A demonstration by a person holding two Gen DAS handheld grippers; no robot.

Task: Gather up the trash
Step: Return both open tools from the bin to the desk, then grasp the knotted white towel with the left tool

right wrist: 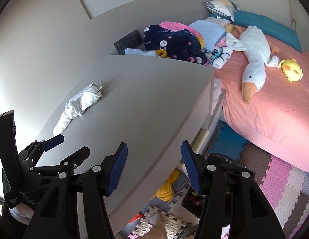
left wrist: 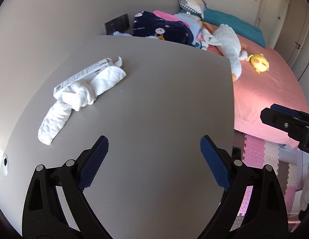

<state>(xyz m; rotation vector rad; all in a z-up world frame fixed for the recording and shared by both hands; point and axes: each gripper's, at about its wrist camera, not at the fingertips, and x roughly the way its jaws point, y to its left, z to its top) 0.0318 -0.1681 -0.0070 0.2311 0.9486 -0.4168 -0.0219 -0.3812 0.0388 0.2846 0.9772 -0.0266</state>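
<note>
1. Beyond the fingers and off to their right, a bed with a pink sheet (left wrist: pixel 264 91) fills the far side of the room; a teal bolster (left wrist: pixel 234 23) lies along its far edge.
2. Directly under both pairs of fingers spreads a grey tabletop (left wrist: pixel 154 99), its right edge running beside the bed.
3. Past the table's far edge, a heap of blankets topped by a dark blue one with cartoon prints (left wrist: pixel 160 27) sits at the head of the bed.
4. Right of that heap, a white plush goose (right wrist: pixel 254 53) lies stretched on the sheet, beak toward the table, with a yellow plush chick (right wrist: pixel 292 69) just beyond its tail end.
5. Ahead and left of the left gripper (left wrist: pixel 154 163), a knotted white cloth (left wrist: pixel 80 97) lies on the tabletop, touching a long white box (left wrist: pixel 82 74) behind it. This bundle is well apart from both grippers.
6. The left gripper hovers over the table with its blue pads spread wide and only bare tabletop between them.
7. The right gripper (right wrist: pixel 154 167) is at the table's near right corner, its pads parted at a moderate width, with nothing between them.
8. Below the right gripper's fingers, beside the table, a black bin liner (right wrist: pixel 224 159) shows on the foam floor mats (right wrist: pixel 282 181).
</note>
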